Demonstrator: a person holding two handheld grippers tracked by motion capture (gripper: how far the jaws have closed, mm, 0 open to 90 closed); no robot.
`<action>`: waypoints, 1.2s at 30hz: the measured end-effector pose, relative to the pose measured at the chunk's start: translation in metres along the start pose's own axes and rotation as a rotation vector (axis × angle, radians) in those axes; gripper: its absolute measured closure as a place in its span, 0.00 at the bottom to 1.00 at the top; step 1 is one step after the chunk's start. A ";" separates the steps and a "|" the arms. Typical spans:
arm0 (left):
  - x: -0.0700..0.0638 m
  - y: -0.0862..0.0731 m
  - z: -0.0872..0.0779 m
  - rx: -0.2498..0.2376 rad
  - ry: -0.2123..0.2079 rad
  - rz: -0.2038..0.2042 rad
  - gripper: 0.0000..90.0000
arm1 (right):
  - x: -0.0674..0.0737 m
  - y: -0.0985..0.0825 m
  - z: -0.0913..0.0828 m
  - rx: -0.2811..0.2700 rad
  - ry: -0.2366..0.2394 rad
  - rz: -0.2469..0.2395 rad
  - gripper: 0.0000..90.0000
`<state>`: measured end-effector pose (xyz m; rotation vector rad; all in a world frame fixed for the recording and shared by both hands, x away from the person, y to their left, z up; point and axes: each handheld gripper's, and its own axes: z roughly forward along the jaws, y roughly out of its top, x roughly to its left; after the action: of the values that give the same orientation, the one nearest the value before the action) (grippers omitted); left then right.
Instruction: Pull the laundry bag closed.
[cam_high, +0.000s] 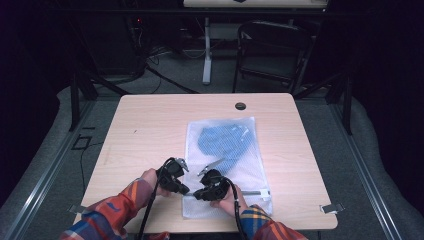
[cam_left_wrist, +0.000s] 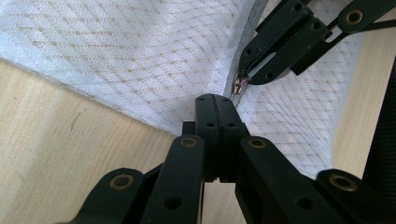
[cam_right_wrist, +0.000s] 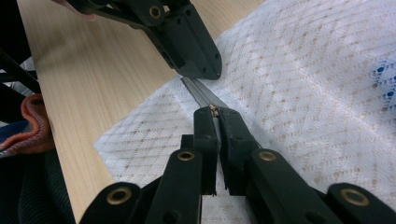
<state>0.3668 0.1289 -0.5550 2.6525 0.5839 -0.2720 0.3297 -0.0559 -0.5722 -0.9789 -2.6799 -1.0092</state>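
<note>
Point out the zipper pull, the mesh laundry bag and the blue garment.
zipper pull (cam_left_wrist: 238, 84), left gripper view, its small metal tip.
mesh laundry bag (cam_high: 252, 165), high view, bare white mesh.
blue garment (cam_high: 220, 141), high view, its middle.

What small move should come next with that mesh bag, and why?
Probably slide the right gripper along the zipper, away from the left gripper. Its fingers pinch the zipper pull, while the left gripper clamps the bag at the zipper's end, steadying it.

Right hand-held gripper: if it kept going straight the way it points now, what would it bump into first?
Probably the left hand-held gripper. The right hand-held gripper, shut on the zip pull, points along the zip of the mesh bag, where the left one's tips sit just ahead.
</note>
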 end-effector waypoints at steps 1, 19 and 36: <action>0.000 0.000 0.000 0.001 -0.001 -0.001 1.00 | 0.000 0.000 0.000 0.000 0.002 0.002 0.96; 0.002 -0.001 0.000 -0.007 -0.012 -0.002 1.00 | -0.006 -0.006 -0.008 0.012 -0.004 0.025 0.96; -0.008 0.009 0.002 -0.020 0.009 0.033 0.98 | -0.004 -0.009 -0.007 -0.022 -0.025 0.002 0.96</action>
<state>0.3633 0.1174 -0.5517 2.6428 0.5422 -0.2436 0.3264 -0.0678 -0.5732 -1.0042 -2.6925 -1.0359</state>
